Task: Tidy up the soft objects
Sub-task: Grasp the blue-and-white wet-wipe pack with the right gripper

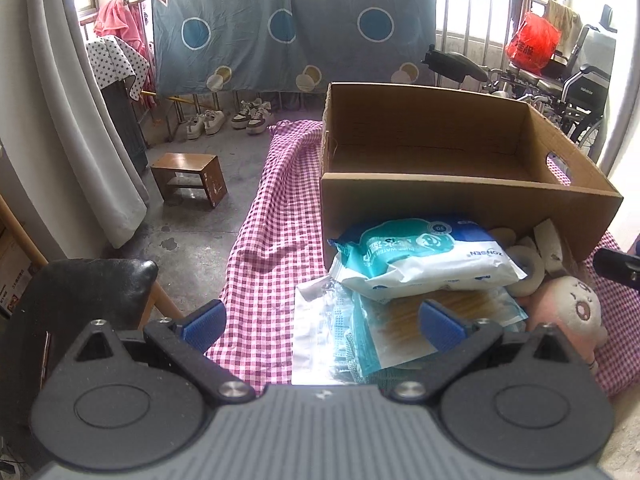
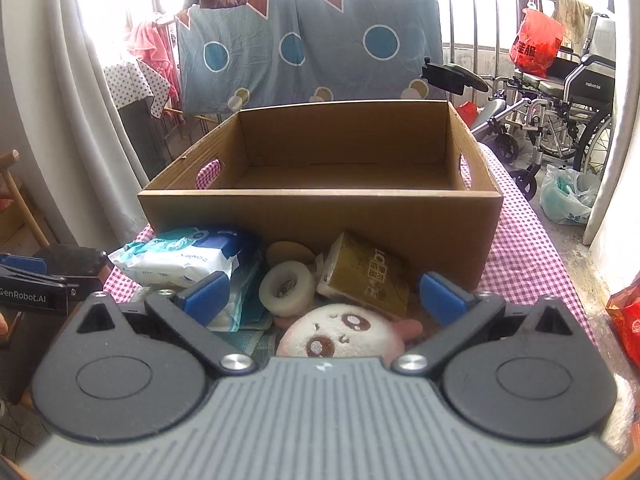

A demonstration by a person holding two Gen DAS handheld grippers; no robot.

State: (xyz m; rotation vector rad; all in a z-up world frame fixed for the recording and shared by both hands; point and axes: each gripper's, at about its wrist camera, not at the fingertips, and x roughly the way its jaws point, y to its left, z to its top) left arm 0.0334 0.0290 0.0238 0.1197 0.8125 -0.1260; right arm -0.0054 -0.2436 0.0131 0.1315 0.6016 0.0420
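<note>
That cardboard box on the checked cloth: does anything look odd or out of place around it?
Yes. The cardboard box looks empty, while the wet wipes pack, tape roll, tissue pack and plush toy lie jumbled against its front wall.

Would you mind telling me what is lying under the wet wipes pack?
The wet wipes pack rests on a clear packet of cotton swabs, itself on a packet of masks. How much further the stack goes beneath them is covered, so I cannot tell.
</note>
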